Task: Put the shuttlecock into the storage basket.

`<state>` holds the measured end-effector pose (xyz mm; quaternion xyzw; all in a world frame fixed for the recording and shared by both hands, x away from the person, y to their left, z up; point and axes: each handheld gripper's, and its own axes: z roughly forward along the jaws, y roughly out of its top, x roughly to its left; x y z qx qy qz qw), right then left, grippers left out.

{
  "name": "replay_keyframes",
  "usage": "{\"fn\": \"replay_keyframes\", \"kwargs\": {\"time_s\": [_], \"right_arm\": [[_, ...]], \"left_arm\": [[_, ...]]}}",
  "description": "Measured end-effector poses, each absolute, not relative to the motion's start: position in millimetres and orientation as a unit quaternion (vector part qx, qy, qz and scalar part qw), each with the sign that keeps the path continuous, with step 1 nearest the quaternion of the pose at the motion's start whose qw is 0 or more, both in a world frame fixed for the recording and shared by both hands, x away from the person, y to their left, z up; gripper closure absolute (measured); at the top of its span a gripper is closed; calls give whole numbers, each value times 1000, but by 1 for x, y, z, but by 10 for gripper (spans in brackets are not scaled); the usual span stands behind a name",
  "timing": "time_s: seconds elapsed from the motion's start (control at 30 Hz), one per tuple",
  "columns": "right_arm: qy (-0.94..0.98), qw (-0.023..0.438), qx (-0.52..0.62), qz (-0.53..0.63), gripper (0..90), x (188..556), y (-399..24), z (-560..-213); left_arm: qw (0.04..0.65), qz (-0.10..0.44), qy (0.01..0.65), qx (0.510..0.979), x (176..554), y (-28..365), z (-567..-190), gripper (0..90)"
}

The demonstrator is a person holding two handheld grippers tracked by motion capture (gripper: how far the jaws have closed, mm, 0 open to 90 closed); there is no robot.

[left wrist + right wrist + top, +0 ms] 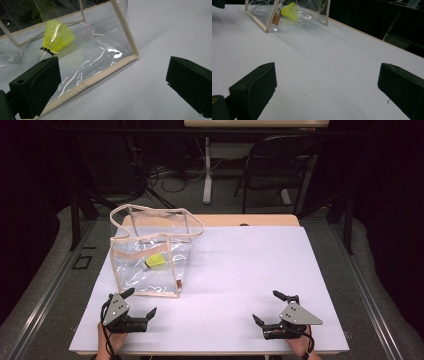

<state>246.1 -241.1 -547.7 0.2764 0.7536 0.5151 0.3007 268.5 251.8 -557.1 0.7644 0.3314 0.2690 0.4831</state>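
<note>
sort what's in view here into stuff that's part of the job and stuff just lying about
Part of the job: clear bag, yellow shuttlecock inside it, left gripper, right gripper, both open.

Lying about: chair and cables beyond the table.

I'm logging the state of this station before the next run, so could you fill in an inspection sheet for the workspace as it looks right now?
Surface: white table top, bare apart from the bag; a few tiny specks near the right gripper.
Job's things: clear plastic bag with beige trim stands upright at the left; a yellow shuttlecock lies inside it, white cork end toward the left gripper.
Clutter: nothing seen.
Grippers: left gripper near the bag's front edge, jaws open, holding nothing; right gripper at the near right, jaws open, holding nothing.
Cables: a black cable trails from the left gripper; more cables on the floor behind.
Surroundings: dark room, a chair and table legs beyond.
</note>
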Motion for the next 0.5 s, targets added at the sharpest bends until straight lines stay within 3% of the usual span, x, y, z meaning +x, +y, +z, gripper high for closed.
{"fn": "replay_keyframes", "kwargs": {"time_s": [0.5], "right_arm": [[756,298,275,513,16,248,-241,-549]], "left_arm": [[471,270,311,780,272,247,-558,0]]}}
